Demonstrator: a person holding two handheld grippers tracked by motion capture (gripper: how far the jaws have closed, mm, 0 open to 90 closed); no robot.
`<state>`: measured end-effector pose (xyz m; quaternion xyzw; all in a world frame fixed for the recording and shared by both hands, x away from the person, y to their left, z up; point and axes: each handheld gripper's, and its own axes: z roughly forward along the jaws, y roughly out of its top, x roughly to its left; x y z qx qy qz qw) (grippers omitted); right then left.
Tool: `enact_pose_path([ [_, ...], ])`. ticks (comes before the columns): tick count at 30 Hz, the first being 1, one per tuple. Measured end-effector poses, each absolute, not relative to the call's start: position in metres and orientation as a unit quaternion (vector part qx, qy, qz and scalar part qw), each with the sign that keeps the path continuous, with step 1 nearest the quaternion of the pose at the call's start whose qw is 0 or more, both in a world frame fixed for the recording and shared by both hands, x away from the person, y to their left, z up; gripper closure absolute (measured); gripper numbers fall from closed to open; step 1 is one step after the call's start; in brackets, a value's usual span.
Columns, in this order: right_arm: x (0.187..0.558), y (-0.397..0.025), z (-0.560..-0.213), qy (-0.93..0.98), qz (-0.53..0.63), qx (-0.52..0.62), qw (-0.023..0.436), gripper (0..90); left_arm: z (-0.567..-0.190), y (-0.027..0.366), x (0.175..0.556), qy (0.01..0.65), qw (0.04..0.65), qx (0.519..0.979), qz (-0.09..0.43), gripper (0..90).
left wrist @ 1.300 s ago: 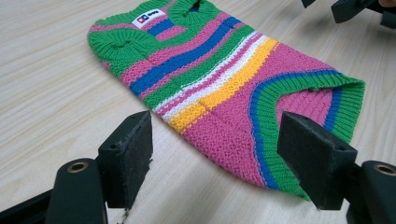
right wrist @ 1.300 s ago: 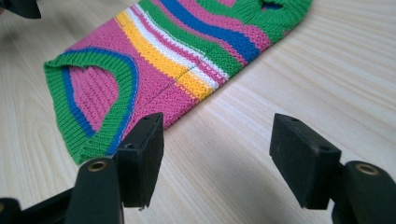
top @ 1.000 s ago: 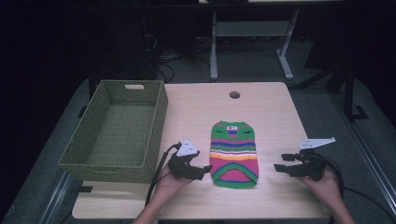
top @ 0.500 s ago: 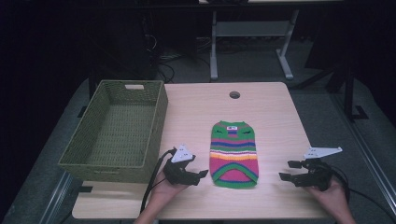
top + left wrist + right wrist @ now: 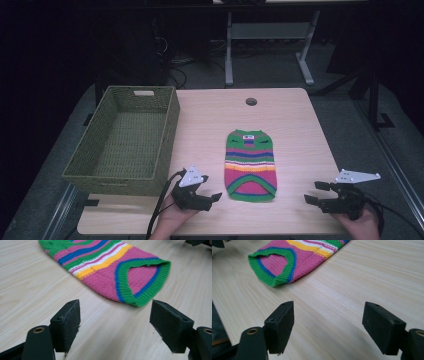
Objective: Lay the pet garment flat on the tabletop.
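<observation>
Lying flat mid-table on the pale wooden table (image 5: pixel 210 115), the striped pink, green and blue knitted garment (image 5: pixel 250 165) sits between both tools; left gripper (image 5: pixel 212 198) gapes just beside its hem; right gripper (image 5: pixel 316 192) gapes, farther off; green woven basket (image 5: pixel 125 145) stands left.

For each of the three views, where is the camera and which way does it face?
High view: above the near table edge, looking forward and down at basket and striped sweater; both hands with left tool and right tool enter at the bottom.
Left gripper view: rides the left tool, facing the sweater's hem; open jaws show.
Right gripper view: rides the right tool, facing that hem; open jaws show.
Shared: all show the sweater.
</observation>
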<state>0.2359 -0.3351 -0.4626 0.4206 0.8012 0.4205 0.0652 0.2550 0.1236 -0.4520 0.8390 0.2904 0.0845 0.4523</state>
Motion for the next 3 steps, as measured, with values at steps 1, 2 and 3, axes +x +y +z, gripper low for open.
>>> enact_pose_path([
  [1, 0.2322, -0.3357, -0.4626, 0.798, 0.426, 0.421, 0.069, 25.1, -0.4516, 0.1216, 0.2543, 0.284, 0.455, 0.839, 0.088, 24.2],
  [2, 0.2289, -0.3365, -0.4627, 0.794, 0.43, 0.422, 0.074, 25.1, -0.4515, 0.1192, 0.2545, 0.278, 0.452, 0.842, 0.095, 24.2],
  [3, 0.2266, -0.3372, -0.4631, 0.789, 0.438, 0.423, 0.077, 25.2, -0.4515, 0.117, 0.2553, 0.275, 0.447, 0.845, 0.1, 24.2],
])
